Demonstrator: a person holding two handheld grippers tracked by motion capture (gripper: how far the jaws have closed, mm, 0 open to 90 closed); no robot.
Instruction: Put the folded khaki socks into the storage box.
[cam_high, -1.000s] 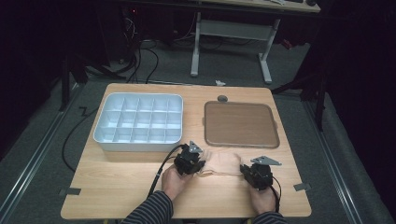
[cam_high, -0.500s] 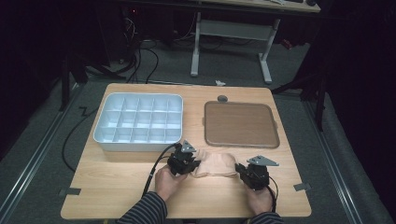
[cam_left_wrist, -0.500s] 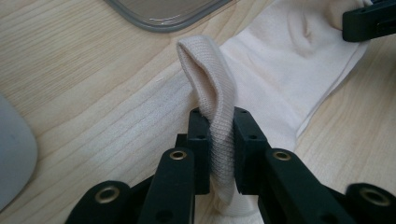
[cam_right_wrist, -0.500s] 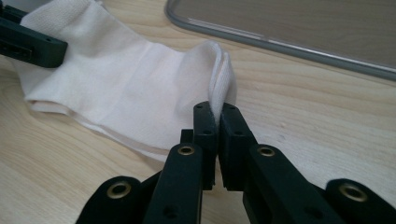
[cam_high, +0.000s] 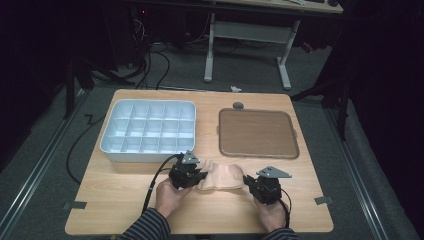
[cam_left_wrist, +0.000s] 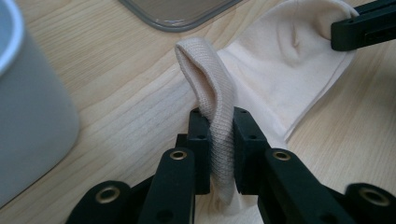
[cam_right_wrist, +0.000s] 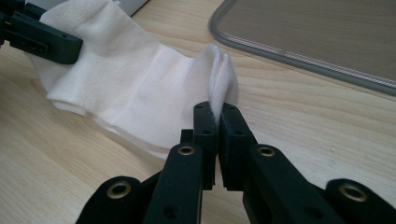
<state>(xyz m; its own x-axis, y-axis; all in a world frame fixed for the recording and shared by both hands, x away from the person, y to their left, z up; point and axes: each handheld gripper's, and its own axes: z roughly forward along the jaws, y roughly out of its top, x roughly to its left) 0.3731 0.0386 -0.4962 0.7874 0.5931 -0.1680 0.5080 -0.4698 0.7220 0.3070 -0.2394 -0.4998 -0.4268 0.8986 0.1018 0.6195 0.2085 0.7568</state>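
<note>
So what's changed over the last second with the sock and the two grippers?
Both grippers drew back toward the person, taking the cream sock with them, off the tray's edge. The left gripper and right gripper stay shut on its two ends. The compartment box and brown tray haven't moved.

Setting: lab / recording room, not a home. Evidence: light wood desk (cam_high: 125, 210) centre frame, lit from above, surroundings dark. Grey carpet floor (cam_high: 45, 150) w/ black cables (cam_high: 150, 65) trailing upper left. White-framed table (cam_high: 245, 35) at top centre, more gear on it at top edge. Tape marks (cam_high: 75, 205) on desk's lower corners. Dark stand legs (cam_high: 75, 75) upper left.
</note>
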